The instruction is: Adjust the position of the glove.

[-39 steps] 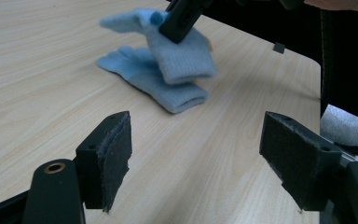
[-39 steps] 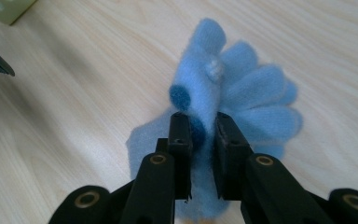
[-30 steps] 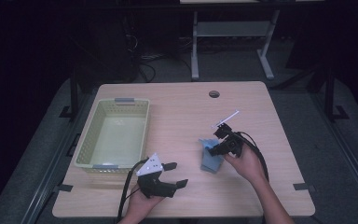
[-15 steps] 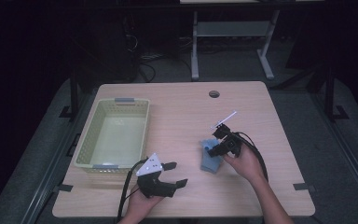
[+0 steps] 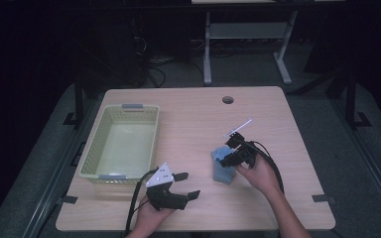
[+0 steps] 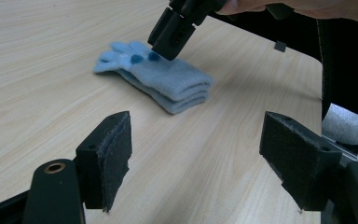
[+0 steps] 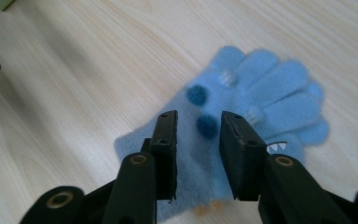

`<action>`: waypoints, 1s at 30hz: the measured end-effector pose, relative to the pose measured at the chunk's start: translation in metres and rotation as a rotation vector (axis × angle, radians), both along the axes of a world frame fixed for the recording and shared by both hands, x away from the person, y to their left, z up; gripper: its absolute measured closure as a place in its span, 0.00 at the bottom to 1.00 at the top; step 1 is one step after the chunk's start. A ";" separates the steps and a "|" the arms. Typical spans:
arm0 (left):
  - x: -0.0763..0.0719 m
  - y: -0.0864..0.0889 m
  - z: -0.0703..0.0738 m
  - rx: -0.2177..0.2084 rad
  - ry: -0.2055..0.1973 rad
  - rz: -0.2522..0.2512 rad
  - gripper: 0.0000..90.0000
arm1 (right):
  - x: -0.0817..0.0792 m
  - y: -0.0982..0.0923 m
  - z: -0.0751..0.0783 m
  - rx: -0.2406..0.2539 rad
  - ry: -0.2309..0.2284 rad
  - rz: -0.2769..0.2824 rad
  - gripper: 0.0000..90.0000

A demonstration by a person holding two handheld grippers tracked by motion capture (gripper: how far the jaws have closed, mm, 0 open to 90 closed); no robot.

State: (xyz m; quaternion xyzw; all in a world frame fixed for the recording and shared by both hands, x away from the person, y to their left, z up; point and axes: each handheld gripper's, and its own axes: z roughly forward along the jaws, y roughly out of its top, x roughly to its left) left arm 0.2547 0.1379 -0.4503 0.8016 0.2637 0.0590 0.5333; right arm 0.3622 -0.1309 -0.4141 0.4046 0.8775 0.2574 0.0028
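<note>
Since a second ago I see little change: both hands sit where they were, and my right claw's jaws have just been opening over the glove, with a strip of it between them.

By the desk's left edge stands a pale green basket (image 5: 120, 144), plastic, rectangular, with lattice walls and grey grips at both ends. Near the front edge, left of centre, my left claw (image 5: 184, 185) rests low, its jaws spread wide with nothing between them; its felt-like pads (image 6: 116, 154) look frayed.

Right of centre lies the glove (image 7: 256, 102), light blue fleece, folded flat, soft and fuzzy, with two dark blue dots and a small row of white teeth sewn on. My right claw (image 7: 198, 154) hangs just over it, jaws slightly parted, not pinching. I can read no writing anywhere.
</note>
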 end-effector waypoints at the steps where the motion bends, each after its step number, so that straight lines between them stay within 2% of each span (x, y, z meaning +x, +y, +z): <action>1: 0.000 0.000 0.000 0.001 0.000 0.000 0.27 | 0.000 0.000 0.000 0.003 -0.001 0.002 0.77; 6: -0.001 0.000 0.000 -0.009 0.005 0.004 0.27 | 0.003 0.002 -0.007 -0.018 -0.004 -0.009 0.85; 11: -0.001 0.000 0.000 -0.009 0.009 0.005 0.27 | 0.005 0.003 -0.021 -0.050 0.035 -0.012 0.86; 16: 0.000 -0.002 -0.002 -0.004 0.022 0.003 0.28 | 0.001 -0.002 -0.015 -0.019 -0.011 -0.031 0.80; 17: 0.000 -0.003 -0.002 -0.007 0.031 0.003 0.29 | -0.002 -0.006 -0.012 0.012 -0.023 -0.055 0.76; 19: 0.001 -0.004 -0.003 -0.008 0.040 0.002 0.29 | -0.003 -0.009 -0.011 0.023 -0.029 -0.059 0.75; 24: 0.005 -0.009 -0.002 -0.017 0.073 0.016 0.30 | -0.010 -0.024 -0.007 0.079 -0.033 -0.125 0.61; 26: 0.007 -0.011 -0.001 -0.011 0.085 0.020 0.30 | -0.013 -0.031 -0.007 0.117 -0.036 -0.152 0.58; 28: 0.011 -0.014 0.001 -0.008 0.089 0.023 0.31 | -0.016 -0.037 -0.007 0.139 -0.037 -0.173 0.54; 30: 0.016 -0.019 0.004 -0.007 0.109 0.027 0.32 | -0.018 -0.042 -0.008 0.162 -0.025 -0.191 0.52</action>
